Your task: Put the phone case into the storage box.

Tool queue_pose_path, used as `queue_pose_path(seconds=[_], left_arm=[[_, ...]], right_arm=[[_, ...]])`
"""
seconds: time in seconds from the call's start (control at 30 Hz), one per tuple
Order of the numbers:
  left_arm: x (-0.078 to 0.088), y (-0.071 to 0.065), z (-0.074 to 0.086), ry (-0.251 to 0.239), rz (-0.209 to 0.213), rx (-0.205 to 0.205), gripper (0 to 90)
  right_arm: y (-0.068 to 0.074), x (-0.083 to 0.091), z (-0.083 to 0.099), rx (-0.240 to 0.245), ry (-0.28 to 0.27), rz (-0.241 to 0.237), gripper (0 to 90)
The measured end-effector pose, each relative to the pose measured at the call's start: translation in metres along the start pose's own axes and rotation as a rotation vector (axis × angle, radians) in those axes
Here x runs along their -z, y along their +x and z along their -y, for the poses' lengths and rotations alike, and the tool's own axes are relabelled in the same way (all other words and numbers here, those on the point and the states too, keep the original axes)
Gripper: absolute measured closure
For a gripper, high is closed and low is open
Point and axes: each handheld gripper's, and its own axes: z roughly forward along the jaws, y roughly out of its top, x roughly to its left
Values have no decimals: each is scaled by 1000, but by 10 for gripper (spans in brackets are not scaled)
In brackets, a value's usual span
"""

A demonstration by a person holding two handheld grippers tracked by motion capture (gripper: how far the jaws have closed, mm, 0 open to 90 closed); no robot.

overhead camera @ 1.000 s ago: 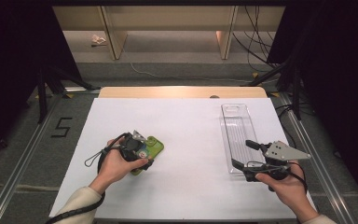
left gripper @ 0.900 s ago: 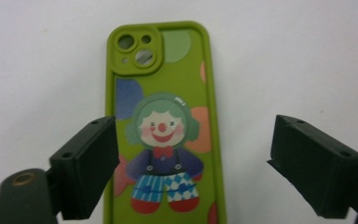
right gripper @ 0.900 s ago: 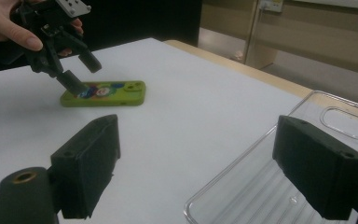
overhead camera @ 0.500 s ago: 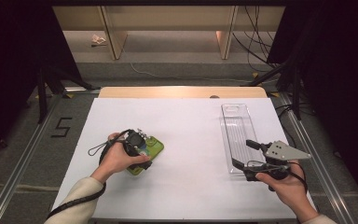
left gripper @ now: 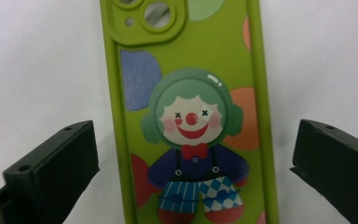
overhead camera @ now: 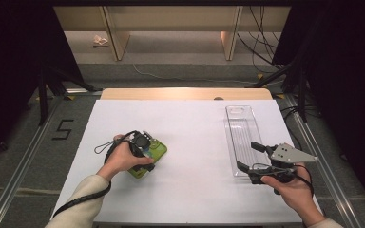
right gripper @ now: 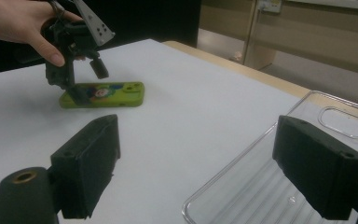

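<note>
Phone case (left gripper: 191, 116), green with a clown print, lies flat on the white worktop (overhead camera: 190, 137) toward its left edge, nearer the front. Left claw (overhead camera: 145, 147) hangs right over it; its jaws have just been opening and now stand wide on either side of the case, pads clear of it. Right claw (overhead camera: 252, 156) sits near the right front corner, jaws well apart over the near end of a clear tray (overhead camera: 240, 128) and gripping nothing.
</note>
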Motion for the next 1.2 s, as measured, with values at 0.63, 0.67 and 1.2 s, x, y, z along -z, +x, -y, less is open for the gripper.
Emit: queue_pose_path(seconds=[0.63, 0.67, 1.2], left_arm=[[-7, 4, -1, 42, 2, 48, 35], [-7, 5, -1, 45, 3, 49, 35], [-9, 8, -3, 65, 32, 64, 55]], right_arm=[[0, 0, 0, -2, 5, 1, 160], [0, 0, 0, -1, 4, 1, 160], [0, -1, 1, 0, 7, 2, 160]])
